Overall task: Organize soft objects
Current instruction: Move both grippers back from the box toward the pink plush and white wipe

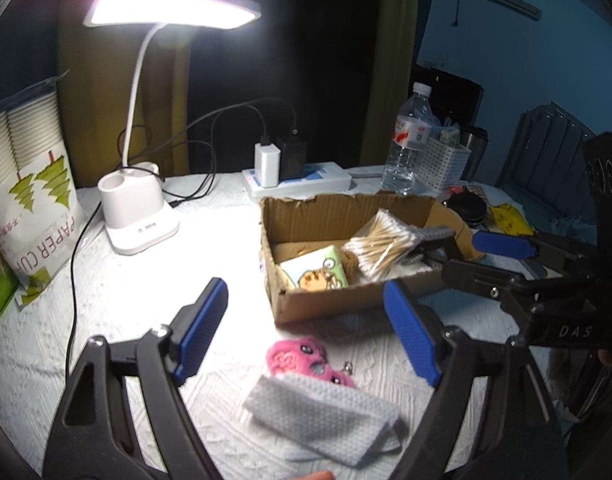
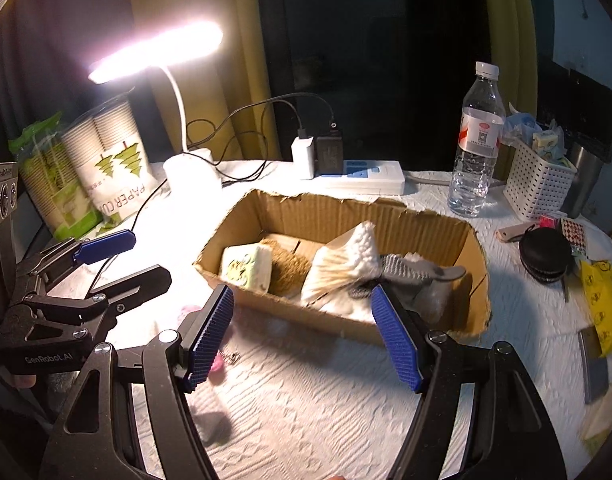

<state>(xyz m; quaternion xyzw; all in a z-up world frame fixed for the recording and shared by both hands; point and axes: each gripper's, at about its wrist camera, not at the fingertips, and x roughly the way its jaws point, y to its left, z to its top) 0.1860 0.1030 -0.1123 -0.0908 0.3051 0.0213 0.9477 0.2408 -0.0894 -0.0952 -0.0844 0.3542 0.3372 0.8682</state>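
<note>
A torn cardboard box (image 1: 345, 304) (image 2: 337, 324) sits mid-table and holds a tissue pack (image 1: 315, 272) (image 2: 248, 266), a bag of cotton swabs (image 1: 379, 248) (image 2: 339, 260), a brown soft item (image 2: 288, 270) and a grey fabric item (image 2: 417, 274). A pink plush keychain (image 1: 292, 360) and a folded grey-white cloth (image 1: 325, 412) lie on the table in front of the box. My left gripper (image 1: 306, 334) is open above the plush and cloth. My right gripper (image 2: 302, 336) is open and empty at the box's near wall; it also shows in the left wrist view (image 1: 469, 256) at the box's right end.
A lit white desk lamp (image 1: 140, 220) stands back left beside a paper cup pack (image 1: 30, 200). A power strip (image 1: 298, 180) with chargers, a water bottle (image 2: 475, 140) and a white basket (image 2: 537, 184) line the back. A black round case (image 2: 545, 254) and yellow packet (image 2: 601, 304) lie right.
</note>
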